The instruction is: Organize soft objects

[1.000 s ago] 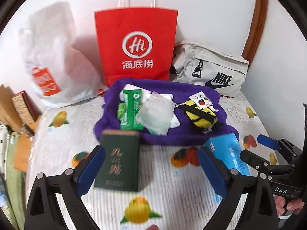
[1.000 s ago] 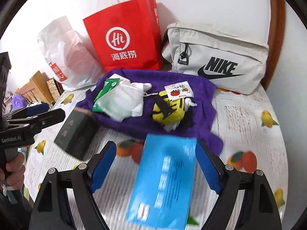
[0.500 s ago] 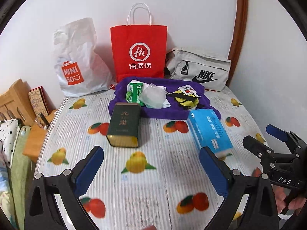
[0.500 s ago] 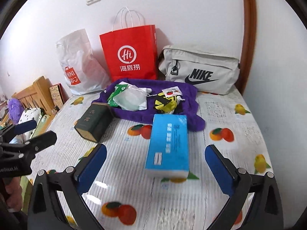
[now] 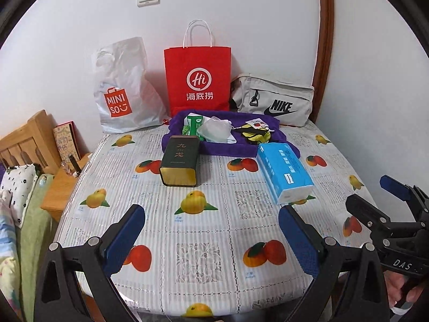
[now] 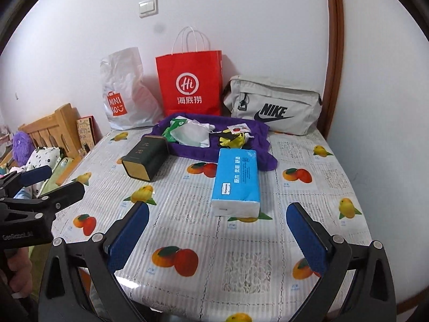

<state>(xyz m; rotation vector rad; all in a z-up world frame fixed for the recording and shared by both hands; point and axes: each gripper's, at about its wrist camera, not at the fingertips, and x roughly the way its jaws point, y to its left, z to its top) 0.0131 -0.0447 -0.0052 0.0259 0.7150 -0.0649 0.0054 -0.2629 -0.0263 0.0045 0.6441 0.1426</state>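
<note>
Over the table (image 5: 214, 241), both tools gape empty.

Glossy plastic tablecloth (image 5: 203, 241) (fruit print), fuzzy purple cloth (image 5: 228, 151), shiny plastic-wrapped blue tissue pack (image 6: 237, 174), dark matt tin (image 5: 181, 161), matt red paper bag (image 5: 198, 77), wooden headboard (image 5: 26, 145).

white plastic shopping bag (image 5: 122, 88): "MINISO" on orange panel | red paper carrier bag (image 5: 198, 80): "Hi" in white ring, "海底捞" under it | grey fabric pouch (image 5: 273, 99): black "NIKE" with swoosh | dark green rectangular tin (image 5: 181, 161): gold "九龙" | right hand-held gripper (image 5: 399, 264): "DAS" | left hand-held gripper (image 6: 18, 234): "GenRobot_AI"
</note>
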